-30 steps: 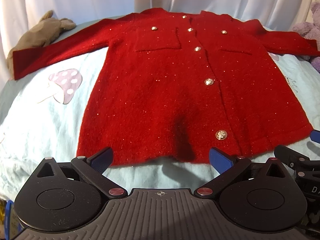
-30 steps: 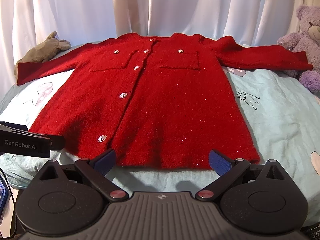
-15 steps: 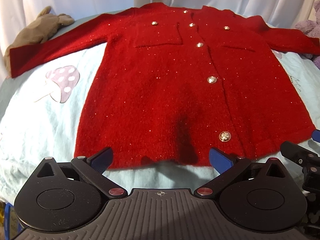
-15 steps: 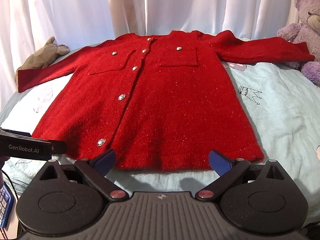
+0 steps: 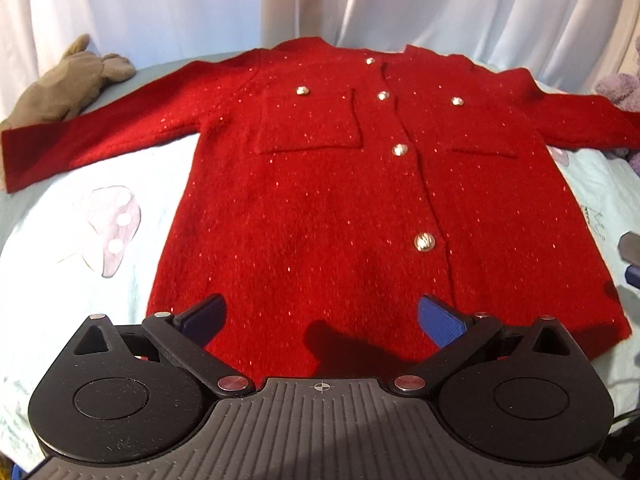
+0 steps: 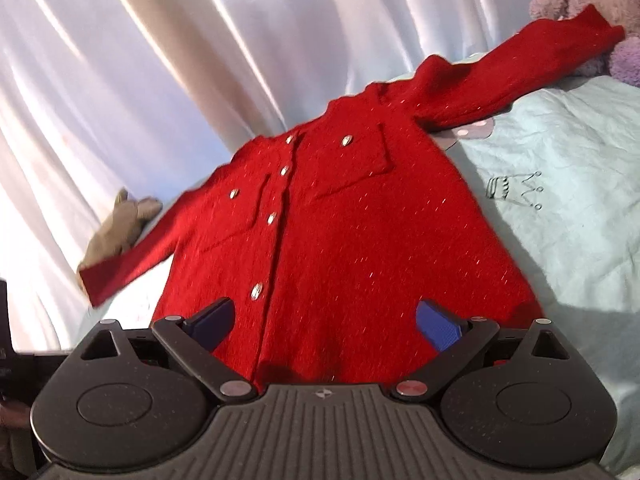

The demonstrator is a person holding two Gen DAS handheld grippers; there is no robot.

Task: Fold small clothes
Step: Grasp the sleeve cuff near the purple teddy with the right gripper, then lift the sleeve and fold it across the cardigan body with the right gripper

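A small red knit cardigan [image 5: 344,208] with gold buttons lies flat and face up on a pale blue sheet [image 5: 80,264], both sleeves spread out sideways. It also shows in the right wrist view [image 6: 352,248], which is tilted. My left gripper [image 5: 320,320] is open and empty, its blue pads over the hem on the left half. My right gripper [image 6: 324,322] is open and empty over the hem on the right half. A bit of the right gripper shows at the right edge of the left wrist view [image 5: 631,252].
A brown plush toy [image 5: 68,84] lies by the left sleeve cuff. A purple teddy bear [image 6: 592,12] sits by the right sleeve end. White curtains [image 5: 200,4] hang behind the bed. The sheet has mushroom [image 5: 114,232] and crown [image 6: 516,190] prints.
Both grippers have moved forward over the cardigan's hem. The right wrist view has rolled, so the scene now looks tilted. Both stay open.
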